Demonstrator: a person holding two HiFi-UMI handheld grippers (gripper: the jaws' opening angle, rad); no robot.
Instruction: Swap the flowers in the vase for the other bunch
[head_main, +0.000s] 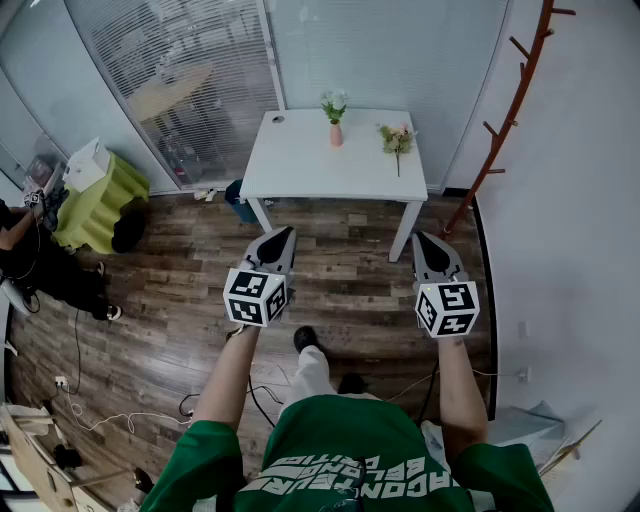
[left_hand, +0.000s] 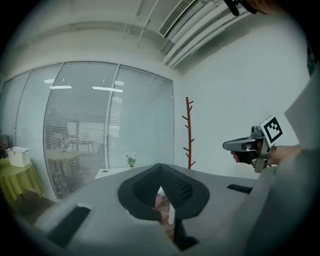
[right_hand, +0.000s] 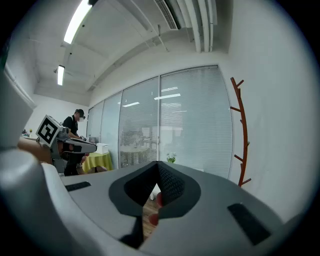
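Note:
A small pink vase (head_main: 336, 135) with white flowers (head_main: 334, 103) stands at the back middle of the white table (head_main: 300, 165). The other bunch (head_main: 397, 140), pinkish with green leaves, lies flat on the table to the vase's right. Both grippers are held level over the wooden floor, well short of the table. My left gripper (head_main: 288, 233) has its jaws together and nothing in them, and so does my right gripper (head_main: 420, 238). The left gripper view shows its shut tips (left_hand: 161, 166), the vase flowers (left_hand: 131, 160) far off and the right gripper (left_hand: 250, 146). The right gripper view shows its shut tips (right_hand: 158, 163).
A red-brown coat rack (head_main: 510, 110) stands right of the table against the wall. A blue bin (head_main: 240, 200) sits by the table's left legs. A green-draped table (head_main: 100, 195) and a seated person (head_main: 20, 250) are at the left. Cables (head_main: 100, 420) lie on the floor.

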